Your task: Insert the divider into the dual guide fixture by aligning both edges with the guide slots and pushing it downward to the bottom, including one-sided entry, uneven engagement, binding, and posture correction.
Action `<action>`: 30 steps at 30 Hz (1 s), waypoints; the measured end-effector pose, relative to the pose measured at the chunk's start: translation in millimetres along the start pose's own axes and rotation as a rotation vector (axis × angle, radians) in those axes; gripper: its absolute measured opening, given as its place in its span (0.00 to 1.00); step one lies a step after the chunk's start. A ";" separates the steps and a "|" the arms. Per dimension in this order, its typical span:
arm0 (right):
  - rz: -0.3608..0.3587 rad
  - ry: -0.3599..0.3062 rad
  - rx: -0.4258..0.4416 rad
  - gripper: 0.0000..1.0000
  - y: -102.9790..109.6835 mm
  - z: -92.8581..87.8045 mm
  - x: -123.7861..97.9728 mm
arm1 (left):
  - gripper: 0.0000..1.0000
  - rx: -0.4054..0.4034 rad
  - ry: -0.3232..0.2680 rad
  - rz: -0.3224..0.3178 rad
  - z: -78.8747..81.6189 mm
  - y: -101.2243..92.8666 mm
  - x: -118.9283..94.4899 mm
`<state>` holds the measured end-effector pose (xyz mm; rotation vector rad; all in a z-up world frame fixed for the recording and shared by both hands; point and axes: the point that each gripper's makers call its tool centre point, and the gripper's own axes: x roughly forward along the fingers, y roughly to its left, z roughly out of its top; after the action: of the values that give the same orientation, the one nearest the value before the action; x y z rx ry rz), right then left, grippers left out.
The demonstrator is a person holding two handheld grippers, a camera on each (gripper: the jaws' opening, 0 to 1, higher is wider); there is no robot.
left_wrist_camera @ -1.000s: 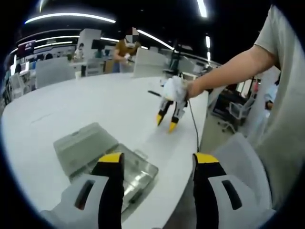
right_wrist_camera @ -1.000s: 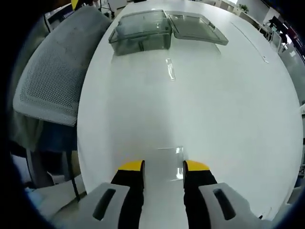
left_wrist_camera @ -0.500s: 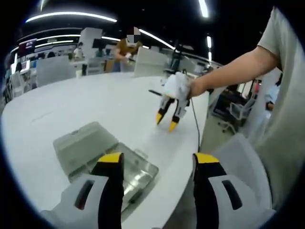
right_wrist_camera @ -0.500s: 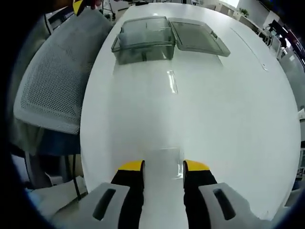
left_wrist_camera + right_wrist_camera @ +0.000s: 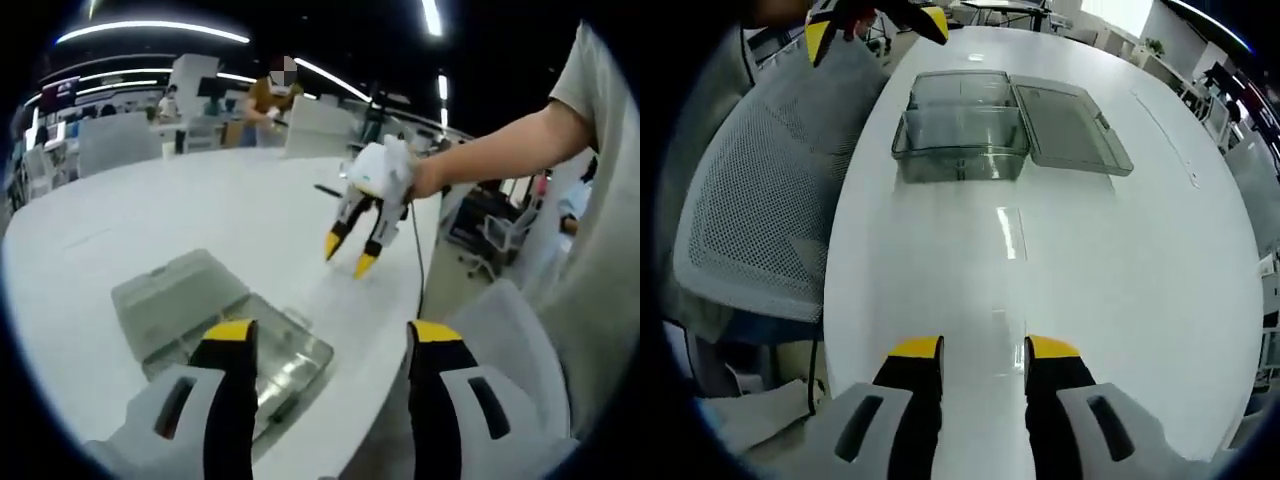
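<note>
White tabletop [image 5: 1120, 260] bearing open clear fixture box [image 5: 960, 140]: right gripper [image 5: 983, 347] now lifted nearer box, jaws narrowly parted, hold on clear divider indiscernible; left gripper [image 5: 333, 330] above box, jaws wide, empty; approach evidently begun.

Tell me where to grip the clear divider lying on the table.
Grip the clear divider across its narrow width, near the end closest to the right tool, coming down from above. It seems a thin strip lying flat on the white table, its length running toward the open box, so likely only its two long edges offer the jaws a hold.
</note>
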<state>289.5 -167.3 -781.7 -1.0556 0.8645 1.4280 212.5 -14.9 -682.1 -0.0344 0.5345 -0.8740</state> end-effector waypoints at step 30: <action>-0.071 -0.178 -0.059 0.27 28.5 88.4 -16.3 | 0.49 -0.160 0.018 0.044 -8.7 8.6 -1.1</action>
<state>249.2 -94.1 -738.2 -0.9770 0.6545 1.4699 214.1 -6.9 -691.3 -0.1600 0.6187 -0.7883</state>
